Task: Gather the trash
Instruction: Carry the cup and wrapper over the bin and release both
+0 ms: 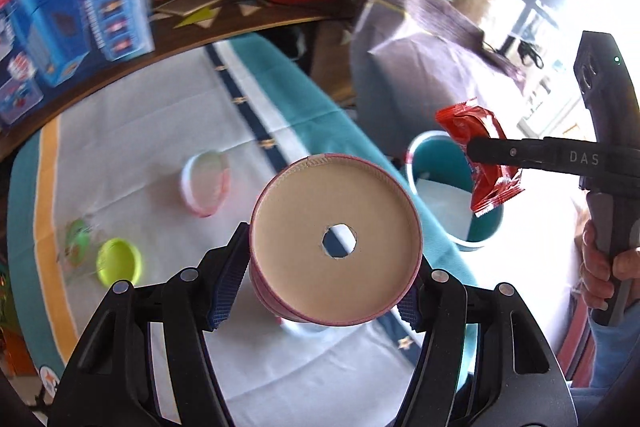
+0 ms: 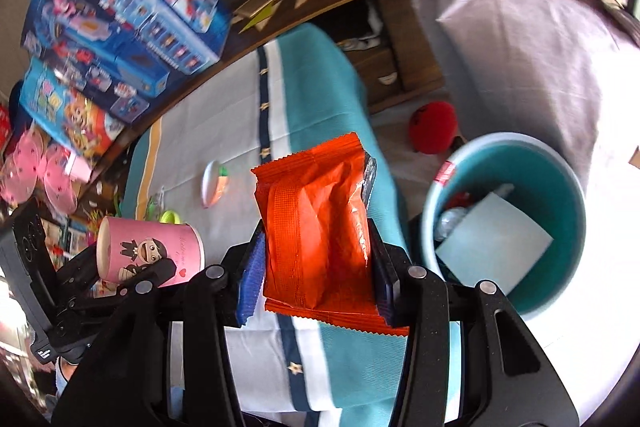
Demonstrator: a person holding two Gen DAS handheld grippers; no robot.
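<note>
My left gripper (image 1: 320, 287) is shut on a pink paper cup (image 1: 336, 239), lying sideways with its tan bottom and a small hole facing the camera. In the right wrist view the same pink cup (image 2: 150, 253) shows a cartoon print, clamped by the left gripper (image 2: 132, 275) at lower left. My right gripper (image 2: 316, 267) is shut on a red snack wrapper (image 2: 316, 227), held upright. In the left wrist view the red wrapper (image 1: 480, 155) hangs from the right gripper (image 1: 486, 151) over the teal bin's (image 1: 490, 227) near rim. The teal bin (image 2: 560, 195) on the floor holds white paper and other trash.
A table with a white, teal and navy cloth (image 1: 160, 131) carries a small pale dish (image 1: 206, 185) and a yellow-green lid (image 1: 118, 261). Toy boxes (image 2: 120, 11) stand on a wooden shelf behind. A grey bag (image 2: 520, 39) and a red ball (image 2: 434, 127) lie beside the bin.
</note>
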